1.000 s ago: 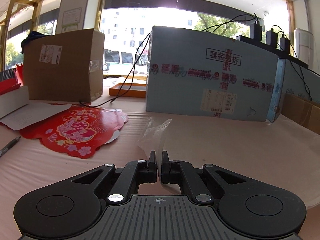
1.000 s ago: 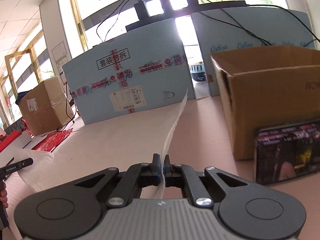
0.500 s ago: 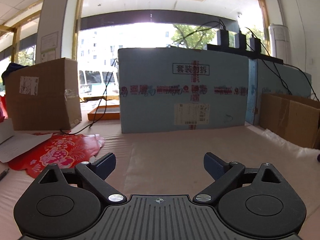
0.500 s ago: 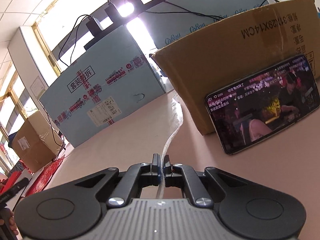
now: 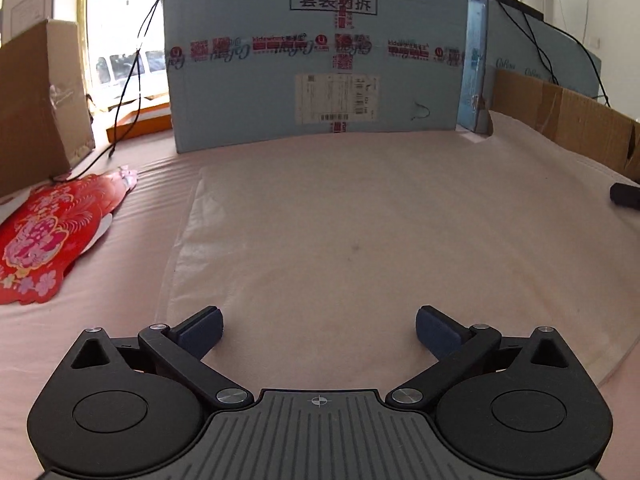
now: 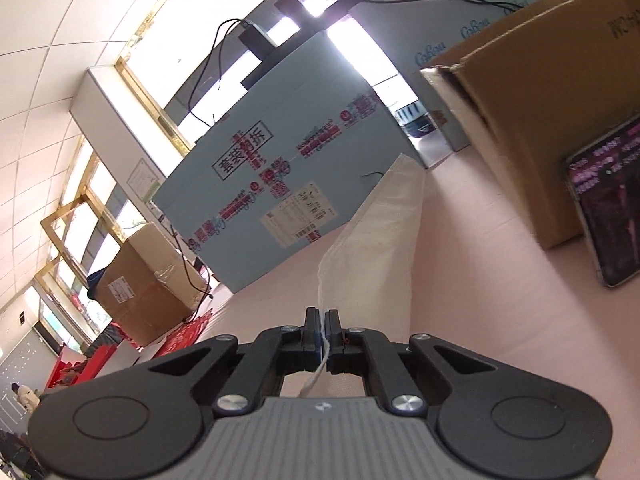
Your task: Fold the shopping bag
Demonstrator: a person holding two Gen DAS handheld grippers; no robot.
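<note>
Your left gripper stands spread to its widest, its jaws having just been opening, and nothing sits between its dark blue pads; only the pink tabletop shows in the gap. Just ahead of the left pad, a thin translucent plastic shopping bag lies flat on the table; its left edge runs away from you toward the large light-blue cardboard box with red tape and a white shipping label. The film is nearly clear, so its far and right limits cannot be traced with confidence in the left wrist view. To the left of the bag, a red paper cutout with a floral print lies on the table, near a brown cardboard box at the left edge. A black cable hangs down between the brown box and the blue box. Your right gripper is closed tight on the bag, and a white pinched strand of film trails back through the jaws toward the gripper body. In the right wrist view, the bag rises from the pads as a milky, slack sheet that reaches toward the blue box. This view is strongly rolled. An open brown cardboard carton stands at the right, and a phone with a lit screen leans against it.
</note>
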